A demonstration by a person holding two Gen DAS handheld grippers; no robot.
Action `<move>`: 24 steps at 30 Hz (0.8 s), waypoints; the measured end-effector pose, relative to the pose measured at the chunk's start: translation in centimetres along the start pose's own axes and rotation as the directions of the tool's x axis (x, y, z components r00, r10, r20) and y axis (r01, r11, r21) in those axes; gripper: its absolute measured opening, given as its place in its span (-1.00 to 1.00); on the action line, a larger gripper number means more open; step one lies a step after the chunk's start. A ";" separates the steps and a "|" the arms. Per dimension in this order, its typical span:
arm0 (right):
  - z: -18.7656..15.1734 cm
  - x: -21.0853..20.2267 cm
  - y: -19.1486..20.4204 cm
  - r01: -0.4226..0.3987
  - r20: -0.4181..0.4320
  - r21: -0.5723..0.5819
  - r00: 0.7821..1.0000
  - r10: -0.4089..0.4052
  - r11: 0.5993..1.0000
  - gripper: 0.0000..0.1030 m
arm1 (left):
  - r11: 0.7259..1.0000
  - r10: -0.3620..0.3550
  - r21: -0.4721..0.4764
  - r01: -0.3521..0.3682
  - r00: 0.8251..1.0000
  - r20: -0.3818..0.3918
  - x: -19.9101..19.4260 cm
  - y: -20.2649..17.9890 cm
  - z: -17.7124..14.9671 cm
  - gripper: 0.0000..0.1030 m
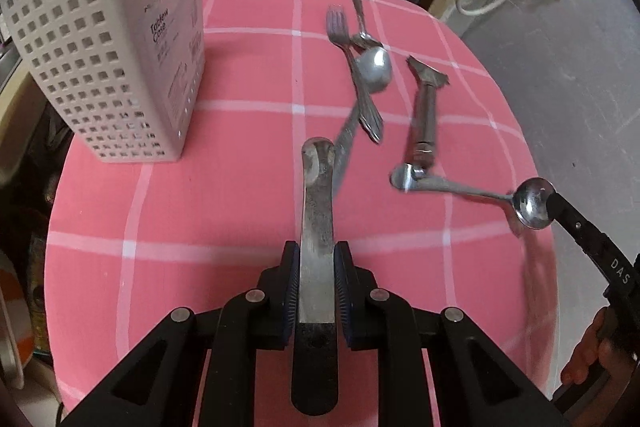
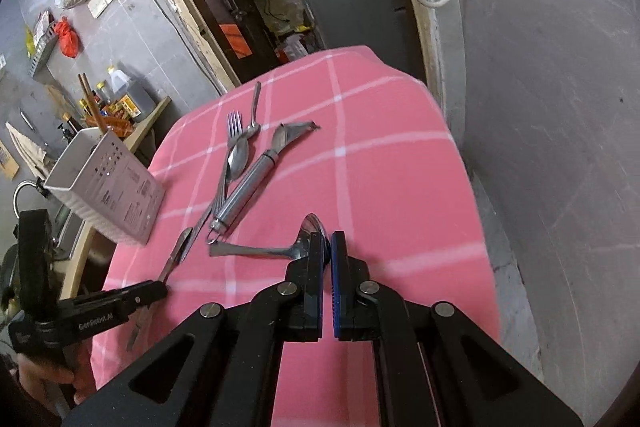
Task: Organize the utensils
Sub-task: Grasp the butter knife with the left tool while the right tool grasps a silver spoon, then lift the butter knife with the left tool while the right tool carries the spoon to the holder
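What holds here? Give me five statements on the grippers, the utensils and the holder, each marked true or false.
1. The left gripper is shut on a knife. True.
2. The right gripper holds nothing. False: it is shut on the bowl of a spoon.
3. The white holder lies on its side. False: it stands upright on the pink cloth.
4. A fork lies on the cloth. True.
5. The peeler is in the holder. False: it lies on the cloth, right of the fork.
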State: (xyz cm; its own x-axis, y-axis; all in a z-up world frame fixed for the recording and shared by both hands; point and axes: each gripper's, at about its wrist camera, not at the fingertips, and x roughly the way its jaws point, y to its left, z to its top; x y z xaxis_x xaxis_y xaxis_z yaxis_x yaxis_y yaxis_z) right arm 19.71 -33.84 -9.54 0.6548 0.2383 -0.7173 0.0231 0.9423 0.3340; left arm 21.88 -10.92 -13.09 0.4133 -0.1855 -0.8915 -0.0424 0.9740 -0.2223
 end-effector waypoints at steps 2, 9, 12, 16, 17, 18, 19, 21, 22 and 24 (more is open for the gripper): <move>-0.3 -0.3 -0.2 0.002 -0.003 0.002 1.000 -0.002 1.000 -0.94 | 1.000 -0.028 0.001 0.028 0.999 -0.041 0.1 -0.1 -0.5 -0.66; -0.8 -1.6 0.1 0.007 -0.009 -0.022 1.000 -0.007 1.000 -0.94 | 0.999 -0.011 0.042 0.014 0.998 -0.060 0.7 -0.5 0.1 -0.63; -0.8 -1.9 0.6 0.015 -0.004 -0.041 1.000 -0.015 0.999 -0.94 | 0.998 0.002 0.070 0.003 0.997 -0.073 1.1 -0.9 0.8 -0.63; -0.7 -2.4 1.1 0.017 0.008 -0.058 1.000 -0.017 0.998 -0.94 | 0.998 -0.003 0.068 0.008 0.997 -0.080 1.6 -0.8 1.3 -0.69; -0.6 -2.6 1.4 0.020 0.014 -0.067 1.000 -0.019 0.998 -0.94 | 0.998 -0.008 0.067 0.013 0.997 -0.077 1.5 -0.7 1.3 -0.69; -0.5 -2.8 1.7 0.023 0.020 -0.076 1.000 -0.021 0.997 -0.94 | 0.998 -0.017 0.066 0.021 0.997 -0.071 1.4 -0.6 1.2 -0.69; -0.4 -3.0 1.9 0.026 0.028 -0.086 0.999 -0.024 0.996 -0.94 | 0.998 -0.032 0.060 0.036 0.998 -0.060 1.2 -0.4 1.1 -0.69; -0.1 -3.4 2.3 0.030 0.042 -0.099 0.999 -0.025 0.995 -0.94 | 0.996 -0.075 0.039 0.077 0.996 -0.042 0.5 0.3 0.6 -0.69; 0.0 -3.7 2.5 0.032 0.051 -0.105 0.998 -0.026 0.994 -0.94 | 0.995 -0.096 0.026 0.097 0.995 -0.032 0.1 0.6 0.3 -0.69; 0.3 -4.1 2.8 0.038 0.067 -0.116 0.997 -0.030 0.992 -0.94 | 0.991 -0.133 0.006 0.133 0.991 0.000 -0.7 1.0 -0.3 -0.69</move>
State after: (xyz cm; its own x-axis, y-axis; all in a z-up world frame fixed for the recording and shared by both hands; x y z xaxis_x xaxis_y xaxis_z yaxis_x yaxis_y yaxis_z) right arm 17.33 -32.23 -5.44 0.7027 0.1935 -0.6847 -0.0403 0.9716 0.2333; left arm 21.23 -9.81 -12.79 0.4151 -0.3134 -0.8541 0.0186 0.9415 -0.3364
